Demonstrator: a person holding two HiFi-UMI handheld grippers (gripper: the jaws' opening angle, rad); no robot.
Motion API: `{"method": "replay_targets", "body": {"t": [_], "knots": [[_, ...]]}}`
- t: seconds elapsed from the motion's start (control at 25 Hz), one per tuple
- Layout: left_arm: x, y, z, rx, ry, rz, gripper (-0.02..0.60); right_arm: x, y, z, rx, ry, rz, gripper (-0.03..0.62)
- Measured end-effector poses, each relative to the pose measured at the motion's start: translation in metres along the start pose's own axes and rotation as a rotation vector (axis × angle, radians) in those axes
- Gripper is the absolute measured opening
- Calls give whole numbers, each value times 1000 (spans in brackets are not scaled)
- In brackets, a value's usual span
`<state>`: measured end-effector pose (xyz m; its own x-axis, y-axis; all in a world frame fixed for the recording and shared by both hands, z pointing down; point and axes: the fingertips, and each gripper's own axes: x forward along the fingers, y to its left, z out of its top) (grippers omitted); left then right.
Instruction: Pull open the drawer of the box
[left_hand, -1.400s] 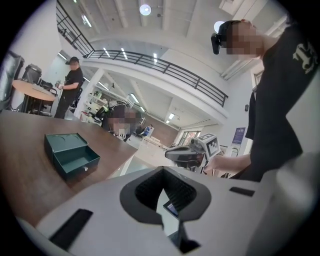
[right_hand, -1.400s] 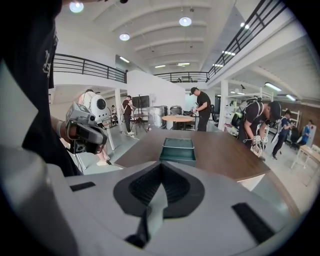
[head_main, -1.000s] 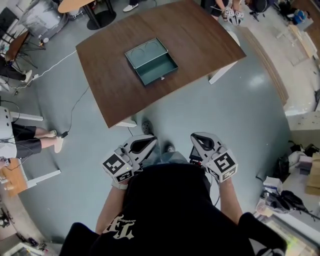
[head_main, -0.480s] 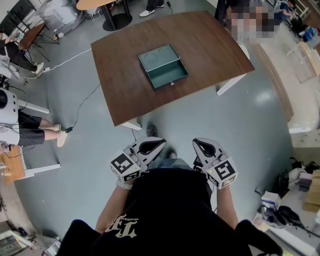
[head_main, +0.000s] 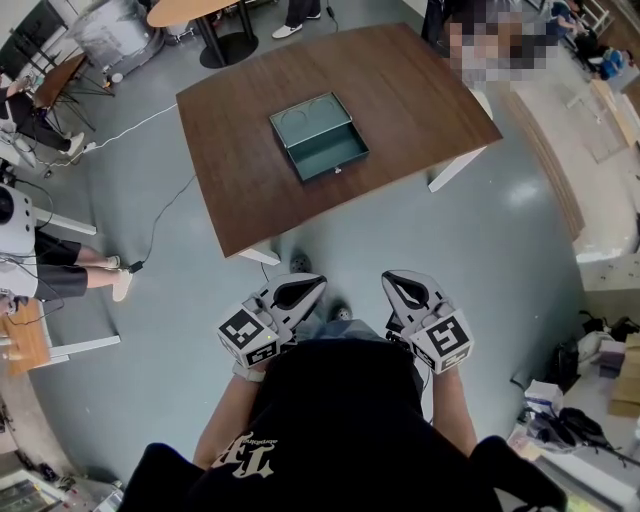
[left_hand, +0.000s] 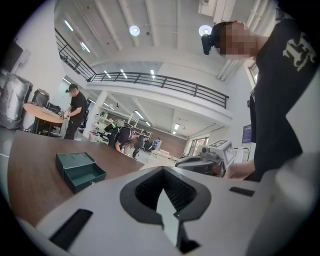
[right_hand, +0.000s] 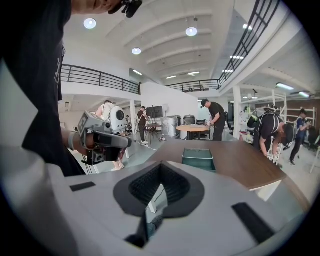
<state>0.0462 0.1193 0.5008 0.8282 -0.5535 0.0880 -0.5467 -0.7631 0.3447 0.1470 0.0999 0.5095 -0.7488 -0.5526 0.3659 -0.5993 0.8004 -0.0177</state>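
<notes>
A dark green box (head_main: 306, 116) lies on the brown table (head_main: 250, 190), and its drawer (head_main: 335, 153) stands pulled out toward the table's near edge. The same box (left_hand: 80, 170) shows far off in the left gripper view, and as a small green box (right_hand: 198, 158) in the right gripper view. My left gripper (head_main: 316, 281) and right gripper (head_main: 388, 276) are held close to the body, over the grey floor, well short of the table. Both are shut with nothing between the jaws. In their own views the left gripper (left_hand: 161, 170) and right gripper (right_hand: 160, 166) each show meeting tips.
A round table (head_main: 190, 12) stands beyond the brown table's far side. People stand at the far right corner and sit at the left edge. A cable (head_main: 150, 230) runs across the floor at left. Cluttered benches (head_main: 600, 370) line the right side.
The head view has shifted a little, so the table sits slightly differently in frame. Both grippers stay shut near the body. The drawer stands open as before.
</notes>
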Motion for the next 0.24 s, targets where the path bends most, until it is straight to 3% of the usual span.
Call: {"method": "replay_targets", "body": {"t": [0.24], "knots": [[5,0,-1,22,-5,16,3,-3,-4,-1,-7,-7,5,-12]]}}
